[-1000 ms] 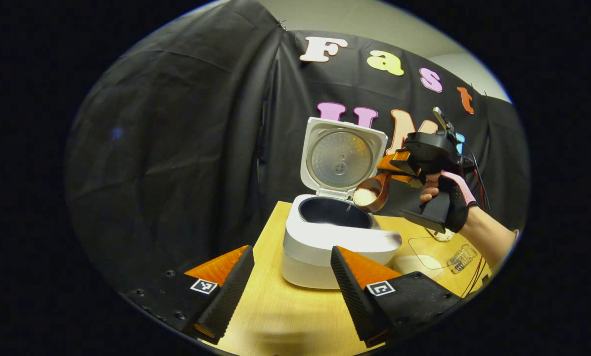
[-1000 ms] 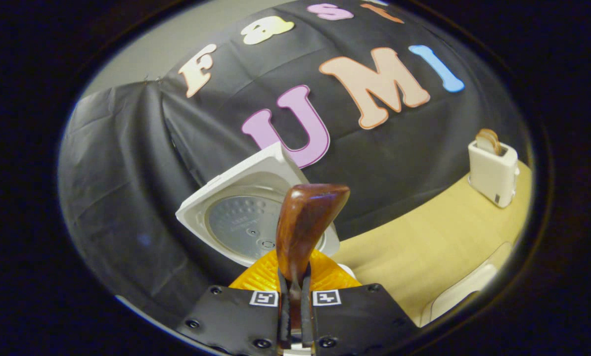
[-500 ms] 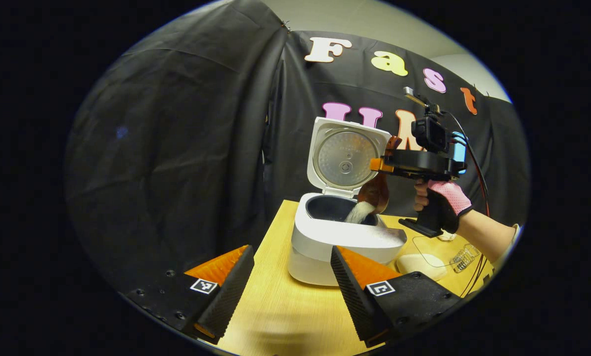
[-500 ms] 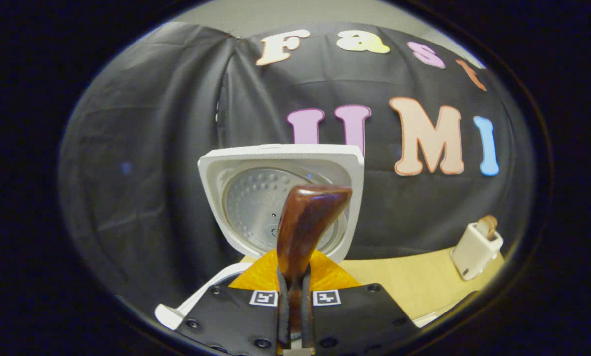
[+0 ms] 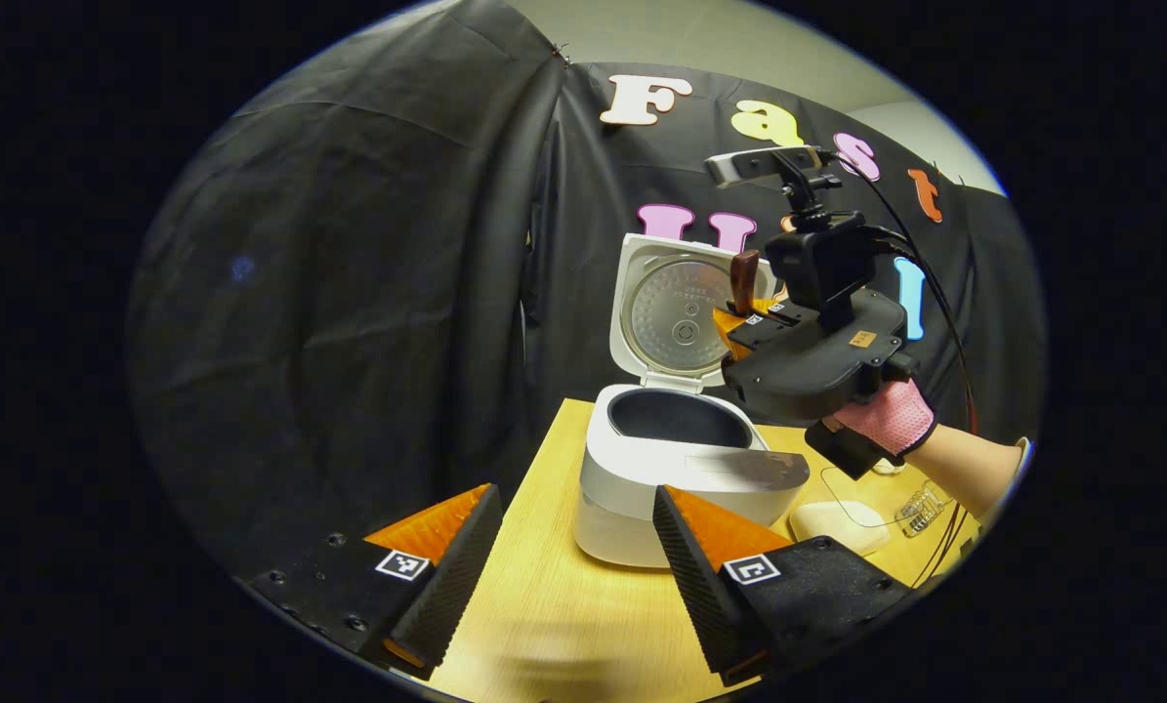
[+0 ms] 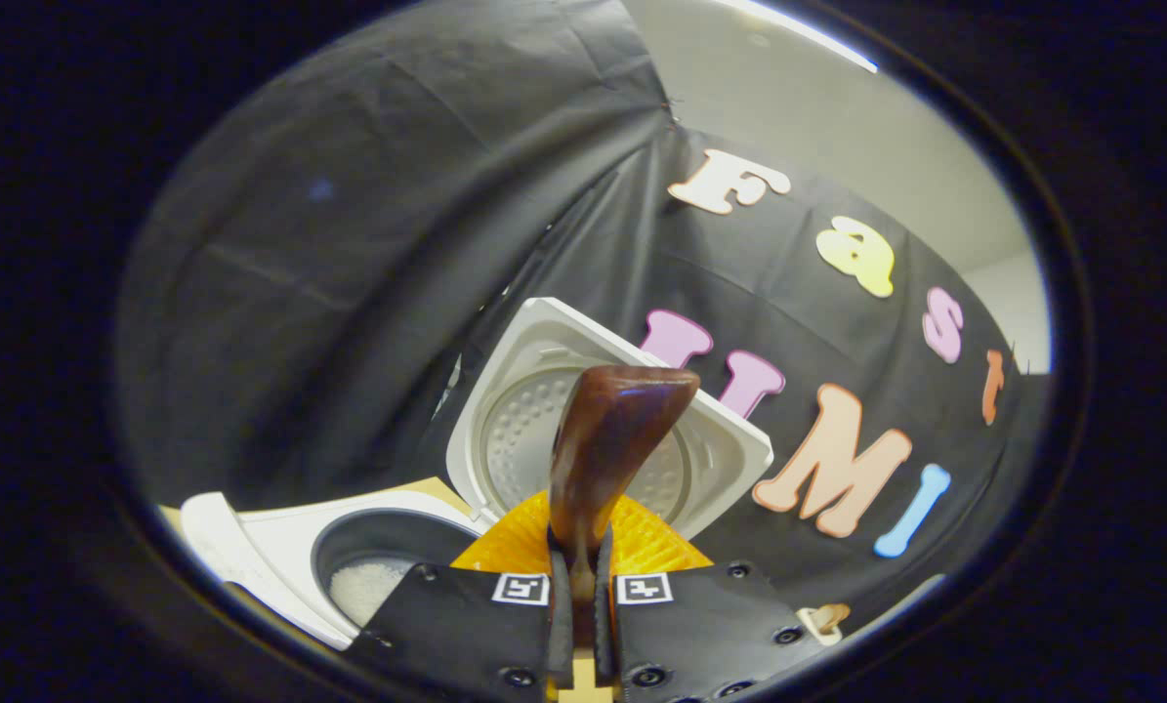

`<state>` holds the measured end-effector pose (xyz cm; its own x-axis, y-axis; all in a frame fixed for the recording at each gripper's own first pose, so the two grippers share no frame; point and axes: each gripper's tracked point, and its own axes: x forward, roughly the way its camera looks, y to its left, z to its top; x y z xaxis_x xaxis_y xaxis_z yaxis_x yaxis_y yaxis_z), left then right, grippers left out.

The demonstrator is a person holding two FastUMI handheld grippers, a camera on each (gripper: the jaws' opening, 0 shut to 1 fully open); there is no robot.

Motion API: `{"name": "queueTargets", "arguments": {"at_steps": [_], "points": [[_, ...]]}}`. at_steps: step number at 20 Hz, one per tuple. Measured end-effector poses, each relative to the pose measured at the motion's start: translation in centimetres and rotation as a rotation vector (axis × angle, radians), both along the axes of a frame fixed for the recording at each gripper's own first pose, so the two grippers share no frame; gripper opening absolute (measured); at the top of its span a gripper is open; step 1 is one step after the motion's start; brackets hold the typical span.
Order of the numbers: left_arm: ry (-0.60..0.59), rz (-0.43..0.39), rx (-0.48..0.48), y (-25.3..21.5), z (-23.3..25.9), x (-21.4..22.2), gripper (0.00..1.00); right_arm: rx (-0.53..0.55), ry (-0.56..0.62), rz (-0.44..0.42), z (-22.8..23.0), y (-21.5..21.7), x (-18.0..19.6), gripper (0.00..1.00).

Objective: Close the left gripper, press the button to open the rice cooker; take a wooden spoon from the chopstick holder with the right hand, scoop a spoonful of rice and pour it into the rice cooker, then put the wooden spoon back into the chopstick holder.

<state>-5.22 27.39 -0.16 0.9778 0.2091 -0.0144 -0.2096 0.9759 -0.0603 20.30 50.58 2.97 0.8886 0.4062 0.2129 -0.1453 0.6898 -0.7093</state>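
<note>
The white rice cooker (image 5: 642,488) stands open on the wooden table, its lid (image 5: 676,312) upright. My left gripper (image 5: 573,576) hangs open in front of it, nothing between its fingers. A gloved hand holds my right gripper (image 5: 734,332) tilted over the right rim of the pot. It is shut on the brown wooden spoon (image 5: 744,278), whose handle end sticks up; the bowl is hidden. In the right gripper view the spoon handle (image 6: 612,439) rises from my right gripper (image 6: 583,547), before the lid (image 6: 534,420). White rice (image 6: 363,586) lies in the dark pot.
A clear tray with a heap of rice (image 5: 832,517) lies right of the cooker, a small glass item (image 5: 920,508) beside it near the table's right edge. A white toaster (image 6: 822,617) shows far off. Bare wooden table (image 5: 544,625) lies under my left gripper.
The right gripper rolled over above the pot and the spoon tipped. The rice left the spoon and now lies in the pot. The left gripper stayed put.
</note>
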Motion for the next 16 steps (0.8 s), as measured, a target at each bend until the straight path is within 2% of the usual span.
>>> {"name": "queueTargets", "arguments": {"at_steps": [4,7,12,16], "points": [[0.004,0.006,0.0,0.2,-0.1,0.1,0.93,-0.058,-0.044,0.019,0.0,0.8,-1.0,0.11],[0.004,0.002,0.005,0.1,0.0,0.3,0.93,-0.029,-0.02,0.029,-0.1,0.7,-1.2,0.1],[-0.006,-0.002,0.0,-0.5,0.6,0.8,0.93,0.136,0.103,0.027,-0.4,0.1,-0.6,0.12],[-0.007,-0.006,0.01,-1.3,0.9,1.0,0.93,0.341,0.239,0.051,-0.6,0.2,-1.0,0.11]]}}
